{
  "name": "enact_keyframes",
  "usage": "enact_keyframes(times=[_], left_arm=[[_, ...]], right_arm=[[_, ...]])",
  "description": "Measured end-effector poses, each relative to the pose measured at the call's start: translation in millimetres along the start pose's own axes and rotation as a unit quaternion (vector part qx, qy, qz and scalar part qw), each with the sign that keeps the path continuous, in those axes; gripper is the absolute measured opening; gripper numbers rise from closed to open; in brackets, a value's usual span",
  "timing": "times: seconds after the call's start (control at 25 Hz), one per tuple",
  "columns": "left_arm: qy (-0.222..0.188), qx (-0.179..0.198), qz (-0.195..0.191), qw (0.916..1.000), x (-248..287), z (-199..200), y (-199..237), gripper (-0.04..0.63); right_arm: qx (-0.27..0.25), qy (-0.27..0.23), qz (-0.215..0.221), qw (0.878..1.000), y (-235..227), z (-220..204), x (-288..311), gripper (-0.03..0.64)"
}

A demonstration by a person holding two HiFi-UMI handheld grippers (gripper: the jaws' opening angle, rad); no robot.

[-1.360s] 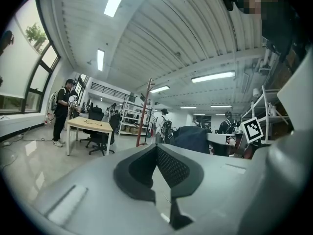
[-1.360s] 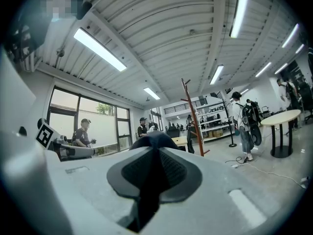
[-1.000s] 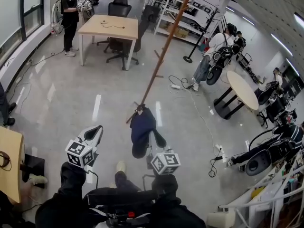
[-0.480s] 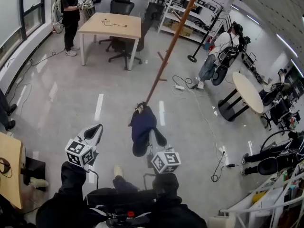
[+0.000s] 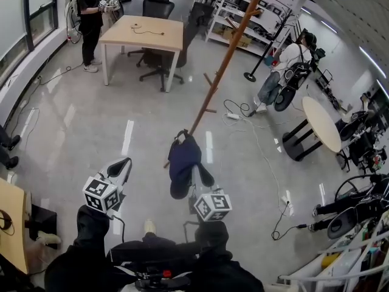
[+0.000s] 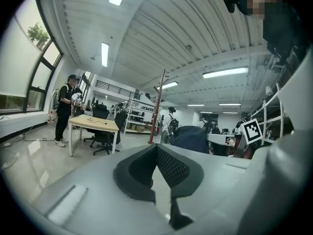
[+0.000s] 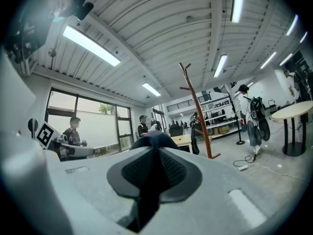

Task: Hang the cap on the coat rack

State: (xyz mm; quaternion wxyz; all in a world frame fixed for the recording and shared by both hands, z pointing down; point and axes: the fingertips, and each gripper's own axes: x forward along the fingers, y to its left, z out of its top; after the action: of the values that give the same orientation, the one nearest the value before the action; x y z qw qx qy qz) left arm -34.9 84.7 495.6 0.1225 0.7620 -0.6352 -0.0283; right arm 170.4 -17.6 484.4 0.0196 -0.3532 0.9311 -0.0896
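A dark navy cap point(image 5: 182, 162) hangs from my right gripper point(image 5: 196, 176), which is shut on its fabric. In the right gripper view the cap point(image 7: 155, 140) bulges above the right gripper point(image 7: 159, 150) and dark cloth fills the gap between the pads. The brown wooden coat rack point(image 5: 228, 56) stands just beyond the cap, its pole and pegs point(image 7: 196, 109) rising ahead and slightly right. My left gripper point(image 5: 120, 168) is held out to the left of the cap, shut and empty. From the left gripper point(image 6: 156, 148) the rack point(image 6: 156, 106) and the cap point(image 6: 190, 138) show ahead.
A wooden table point(image 5: 143, 32) with office chairs point(image 5: 159, 8) stands behind the rack. Shelving point(image 5: 240, 17), a round table point(image 5: 321, 121) and floor cables point(image 5: 243, 111) lie to the right. People stand at the back left point(image 5: 91, 17) and the right point(image 5: 282, 69). A desk edge point(image 5: 12, 215) is near left.
The rack and the room have slid nearer and lower in the head view while both grippers and the cap keep their places. The right gripper still grips the cap.
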Motion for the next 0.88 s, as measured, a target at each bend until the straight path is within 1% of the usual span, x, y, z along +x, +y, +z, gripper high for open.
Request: enact_keyframes(times=[0.16, 0.48, 0.68, 0.88], left_arm=[[0.004, 0.001, 0.001, 1.0, 22, 3, 10, 0.003], [0.012, 0.006, 0.002, 0.9999, 57, 7, 17, 0.003], [0.01, 0.006, 0.01, 0.9999, 68, 11, 25, 0.003], [0.011, 0.007, 0.017, 0.9998, 71, 12, 38, 0.003]], right_arm=[[0.006, 0.002, 0.003, 1.0, -10, 0, 22, 0.038], [0.009, 0.001, 0.011, 1.0, -35, 0, 54, 0.038], [0.014, 0.002, 0.01, 1.0, -46, 0, 68, 0.038], [0.015, 0.0, 0.013, 1.0, -46, -2, 79, 0.038]])
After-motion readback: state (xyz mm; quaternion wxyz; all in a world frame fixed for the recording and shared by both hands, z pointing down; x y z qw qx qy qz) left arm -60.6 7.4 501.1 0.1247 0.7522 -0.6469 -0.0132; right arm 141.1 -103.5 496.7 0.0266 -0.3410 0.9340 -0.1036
